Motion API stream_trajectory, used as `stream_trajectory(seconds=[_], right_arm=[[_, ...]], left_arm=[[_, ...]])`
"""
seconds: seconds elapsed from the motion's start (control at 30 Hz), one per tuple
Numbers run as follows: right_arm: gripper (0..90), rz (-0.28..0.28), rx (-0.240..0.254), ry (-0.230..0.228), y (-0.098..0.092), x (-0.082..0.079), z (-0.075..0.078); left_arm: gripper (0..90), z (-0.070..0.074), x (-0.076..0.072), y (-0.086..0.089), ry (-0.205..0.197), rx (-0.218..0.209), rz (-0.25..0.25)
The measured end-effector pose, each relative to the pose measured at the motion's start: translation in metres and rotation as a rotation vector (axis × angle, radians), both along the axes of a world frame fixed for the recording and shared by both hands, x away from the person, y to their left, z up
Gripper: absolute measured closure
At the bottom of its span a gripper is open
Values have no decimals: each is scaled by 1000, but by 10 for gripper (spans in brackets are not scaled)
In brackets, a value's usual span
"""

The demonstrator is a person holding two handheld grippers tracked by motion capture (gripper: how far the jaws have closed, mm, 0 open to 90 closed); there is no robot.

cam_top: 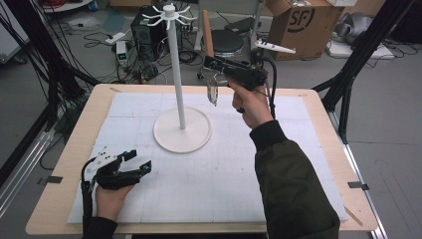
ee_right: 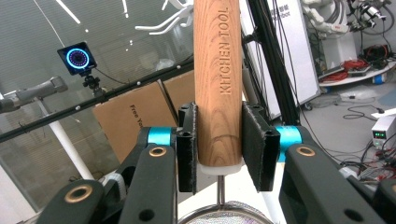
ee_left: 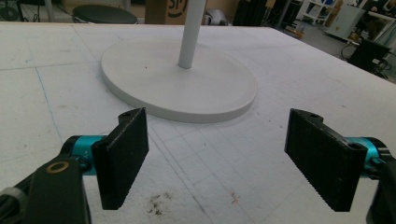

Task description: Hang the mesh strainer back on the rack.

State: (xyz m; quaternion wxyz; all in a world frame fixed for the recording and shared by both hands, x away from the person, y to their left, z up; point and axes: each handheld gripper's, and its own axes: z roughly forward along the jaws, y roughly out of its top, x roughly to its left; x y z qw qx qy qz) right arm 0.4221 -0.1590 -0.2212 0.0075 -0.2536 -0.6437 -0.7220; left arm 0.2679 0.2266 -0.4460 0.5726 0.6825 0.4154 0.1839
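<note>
While two grippers: one strainer; one rack

Even, soft indoor light, faint shadows (slightly grainy, low-resolution frames), background mildly blurred.

The high view is looking down on the table; the low left gripper view is sharing its white stand; the right gripper view is tilting upward.

Wooden table carries white mat, stand.
</note>
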Motion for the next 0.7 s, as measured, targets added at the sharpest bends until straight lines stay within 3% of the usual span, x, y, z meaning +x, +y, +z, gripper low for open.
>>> stream_trajectory(seconds=[0.23,0.7], right_arm=[[689,-6,-15,-2,5,7,6],[688,2,-40,8,14,14,-1]], left_arm=[[221,-1,2,1,3,-1,-5],[221,-2,4,1,1,-5,-4]])
